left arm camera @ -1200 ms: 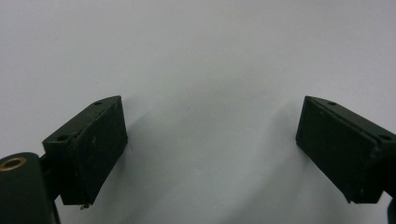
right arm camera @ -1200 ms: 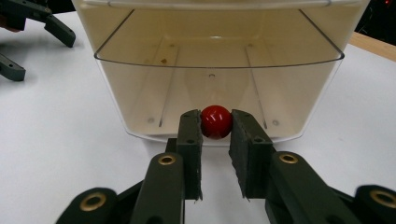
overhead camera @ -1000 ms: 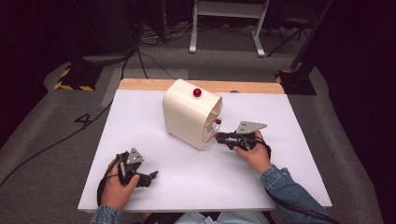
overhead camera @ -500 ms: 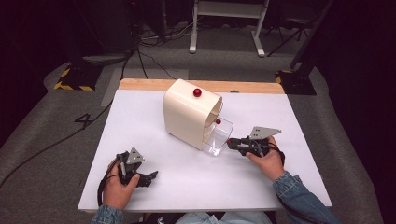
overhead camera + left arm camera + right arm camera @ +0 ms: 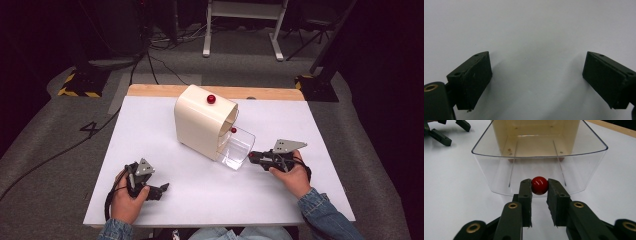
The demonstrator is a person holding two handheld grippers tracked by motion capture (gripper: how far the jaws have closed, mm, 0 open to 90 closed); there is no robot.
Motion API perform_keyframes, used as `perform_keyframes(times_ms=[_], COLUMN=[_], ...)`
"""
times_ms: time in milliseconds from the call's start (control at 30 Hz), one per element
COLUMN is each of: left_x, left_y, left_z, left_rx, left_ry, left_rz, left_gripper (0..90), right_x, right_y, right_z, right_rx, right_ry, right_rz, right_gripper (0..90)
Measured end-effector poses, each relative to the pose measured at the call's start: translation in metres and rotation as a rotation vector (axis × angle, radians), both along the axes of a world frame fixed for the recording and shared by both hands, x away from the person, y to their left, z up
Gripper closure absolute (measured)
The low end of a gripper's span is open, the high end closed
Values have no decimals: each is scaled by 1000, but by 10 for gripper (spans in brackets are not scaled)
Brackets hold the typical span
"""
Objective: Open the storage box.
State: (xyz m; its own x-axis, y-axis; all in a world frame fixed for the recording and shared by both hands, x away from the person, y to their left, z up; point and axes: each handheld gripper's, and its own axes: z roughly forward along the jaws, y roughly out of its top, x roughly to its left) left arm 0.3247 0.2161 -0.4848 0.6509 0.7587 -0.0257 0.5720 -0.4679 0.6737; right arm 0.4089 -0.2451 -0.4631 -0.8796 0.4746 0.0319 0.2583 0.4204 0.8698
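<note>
Right tongs (image 5: 539, 188) clenched on the clear drawer's (image 5: 499, 167) red knob (image 5: 539, 185) — left tongs (image 5: 537, 80) released, wide apart.

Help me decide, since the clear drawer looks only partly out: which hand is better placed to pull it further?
The right. Its tongs are shut on the red knob of the clear drawer. The left tongs sit open over bare table, well away from the cream box.
</note>
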Motion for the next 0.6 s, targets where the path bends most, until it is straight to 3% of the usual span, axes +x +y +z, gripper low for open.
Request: perform_keyframes(times_ms=[200,467,600], left_x=[0,0,0], left_y=[0,0,0], left_z=[0,0,0], left_rx=[0,0,1], left_ry=[0,0,0], left_rz=[0,0,-1], left_gripper=[89,89,89], right_x=[1,-4,-7], right_y=[-1,-9,-8], right_z=[1,14,27], right_rx=[-21,-11,13], right_ry=[-12,-10,-39], right_rz=[-4,6,8], right_gripper=[618,601,594])
